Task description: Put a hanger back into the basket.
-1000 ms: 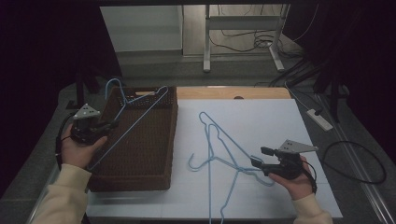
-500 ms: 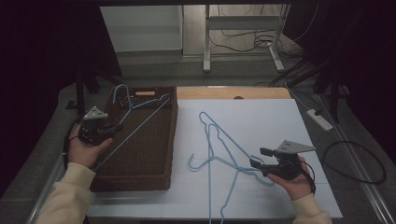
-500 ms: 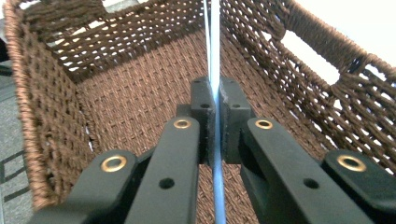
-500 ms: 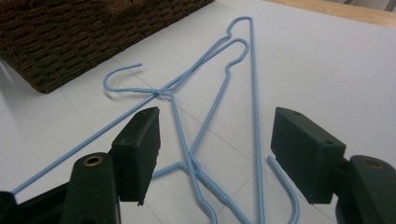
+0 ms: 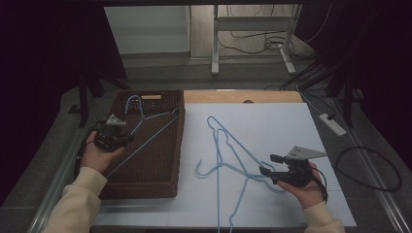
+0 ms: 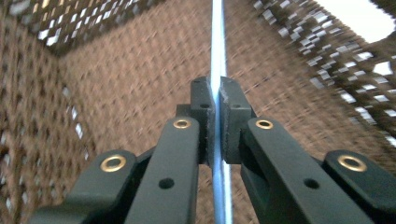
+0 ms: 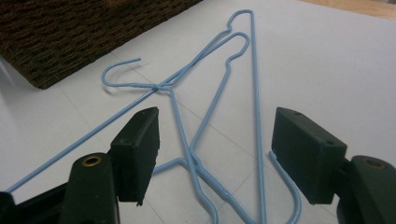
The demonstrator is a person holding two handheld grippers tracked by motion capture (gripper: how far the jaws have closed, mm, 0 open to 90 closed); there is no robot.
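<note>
Blue wire hangers: three in all. One hanger (image 5: 145, 127) in the brown woven basket (image 5: 171, 148) at nine o'clock of the table, its wire clamped between the left gripper (image 5: 127, 137)'s jaws, seen as a blue line (image 6: 217, 56) in the left gripper view. Two hangers tangled on the white table sheet (image 5: 272, 121) toward five o'clock: one (image 5: 232, 145) with its hook toward the basket, another (image 5: 243, 194) crossing it, both also in the right gripper view (image 7: 187, 93). Baskets: one. Grippers: two, the right gripper (image 5: 268, 165) at four o'clock. Hands: two. White power strips: one (image 5: 332, 124) at three o'clock.
</note>
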